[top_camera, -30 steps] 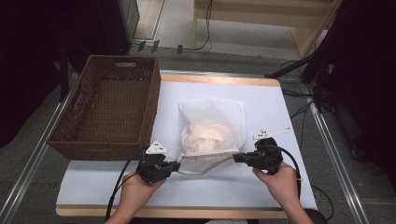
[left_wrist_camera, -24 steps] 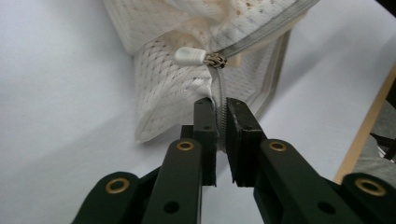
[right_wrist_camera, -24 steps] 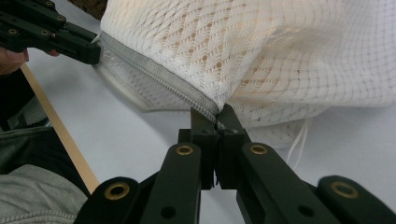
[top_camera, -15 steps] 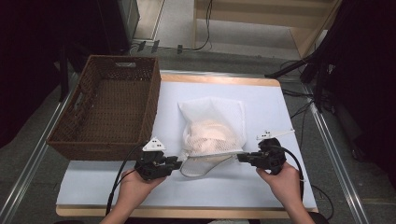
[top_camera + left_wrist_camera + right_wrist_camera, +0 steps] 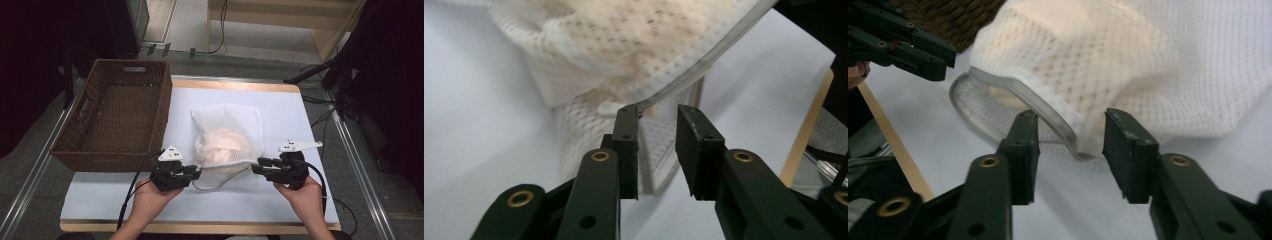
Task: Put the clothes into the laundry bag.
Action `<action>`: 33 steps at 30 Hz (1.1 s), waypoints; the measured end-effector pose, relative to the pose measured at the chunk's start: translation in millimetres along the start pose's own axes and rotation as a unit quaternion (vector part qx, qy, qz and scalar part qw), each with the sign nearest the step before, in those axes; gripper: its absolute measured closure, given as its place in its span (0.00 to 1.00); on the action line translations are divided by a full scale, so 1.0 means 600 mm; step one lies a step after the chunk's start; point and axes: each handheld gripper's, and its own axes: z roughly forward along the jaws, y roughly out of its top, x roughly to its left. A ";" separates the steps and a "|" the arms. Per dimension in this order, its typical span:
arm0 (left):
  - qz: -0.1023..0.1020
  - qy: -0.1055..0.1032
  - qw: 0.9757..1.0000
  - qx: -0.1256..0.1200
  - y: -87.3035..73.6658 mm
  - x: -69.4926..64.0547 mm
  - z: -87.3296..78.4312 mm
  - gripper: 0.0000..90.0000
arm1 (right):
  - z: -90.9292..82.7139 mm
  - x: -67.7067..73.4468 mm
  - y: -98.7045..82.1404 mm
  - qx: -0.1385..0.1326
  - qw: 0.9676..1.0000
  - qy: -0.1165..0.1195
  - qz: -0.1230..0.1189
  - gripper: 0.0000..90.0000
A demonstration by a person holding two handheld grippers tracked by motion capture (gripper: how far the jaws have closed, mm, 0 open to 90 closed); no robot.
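Note:
A white mesh bag (image 5: 227,135) with a pale garment inside lies mid-table, its mouth facing the near edge. My left gripper (image 5: 196,170) sits at the mouth's left end. In the left gripper view its jaws (image 5: 656,112) stand apart, having just opened, and the bag's grey rim (image 5: 684,82) brushes one fingertip (image 5: 626,117). My right gripper (image 5: 256,167) is at the mouth's right end. Its jaws (image 5: 1070,120) have just opened too, and the rim (image 5: 1048,117) lies loose between them, unpressed. The mesh bag (image 5: 1098,55) bulges just beyond them.
A brown wicker basket (image 5: 165,100) stands empty at the table's left, close to the bag. The white table cover (image 5: 290,110) is bare to the right of the bag. Cables trail from both grippers toward the near edge. Metal rails run along both table sides.
Both grippers held the bag's mouth stretched between them; they have now let go, and the rim has gone slack on the table. The hands have hardly shifted.

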 end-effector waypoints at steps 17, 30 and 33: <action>0.034 -0.016 0.999 0.004 0.025 -0.051 0.055 0.98 | 0.035 0.030 0.057 -0.003 1.000 -0.008 -0.007 0.99; 0.044 0.044 0.998 0.003 0.076 -0.045 0.152 0.99 | 0.052 0.028 0.073 -0.012 1.000 0.006 0.007 1.00; 0.043 0.057 0.997 0.005 0.092 -0.032 0.168 1.00 | 0.054 0.022 0.071 -0.009 1.000 0.009 0.010 1.00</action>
